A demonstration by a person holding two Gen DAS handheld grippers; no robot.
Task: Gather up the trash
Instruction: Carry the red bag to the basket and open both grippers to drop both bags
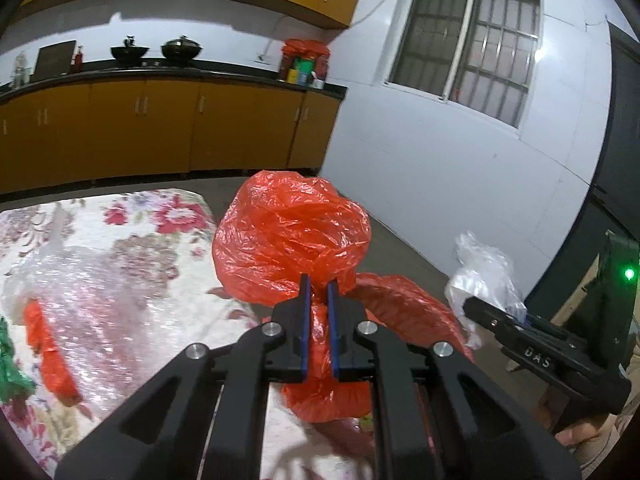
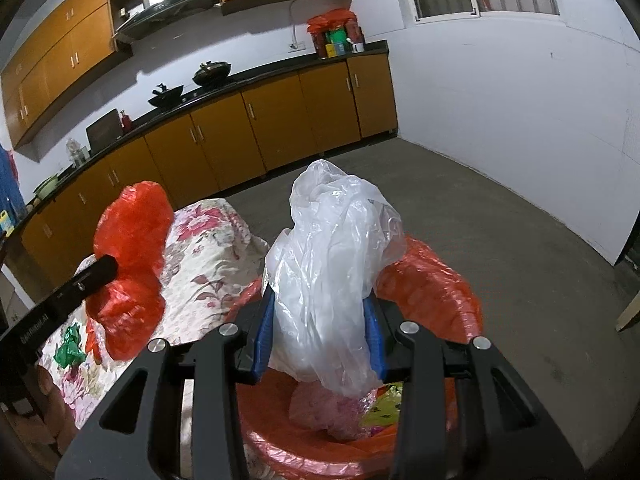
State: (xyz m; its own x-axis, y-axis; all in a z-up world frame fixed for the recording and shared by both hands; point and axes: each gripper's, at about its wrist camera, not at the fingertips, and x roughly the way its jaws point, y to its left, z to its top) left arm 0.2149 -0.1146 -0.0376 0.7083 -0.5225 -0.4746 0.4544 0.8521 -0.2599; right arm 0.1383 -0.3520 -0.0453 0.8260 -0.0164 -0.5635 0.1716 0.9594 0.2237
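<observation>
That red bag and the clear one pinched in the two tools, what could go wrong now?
The left tool pinches only a thin twist of the red bag, which could slip free. The clear bag billows above the right tool and may catch the red-lined bin rim, missing the opening.

The concrete floor (image 2: 500, 240) lies open out to the white wall (image 2: 520, 100) and the row of cupboards (image 2: 260, 128), so the way forward and to the right is free. To the left, the flowered surface (image 2: 208, 248) carries bubble wrap (image 1: 80, 300), red scraps (image 1: 52, 352) and green scraps (image 2: 70, 350). Just below, the red-lined bin (image 2: 436, 292) stands open, partly filled with wrappers, beside the surface's edge.
</observation>
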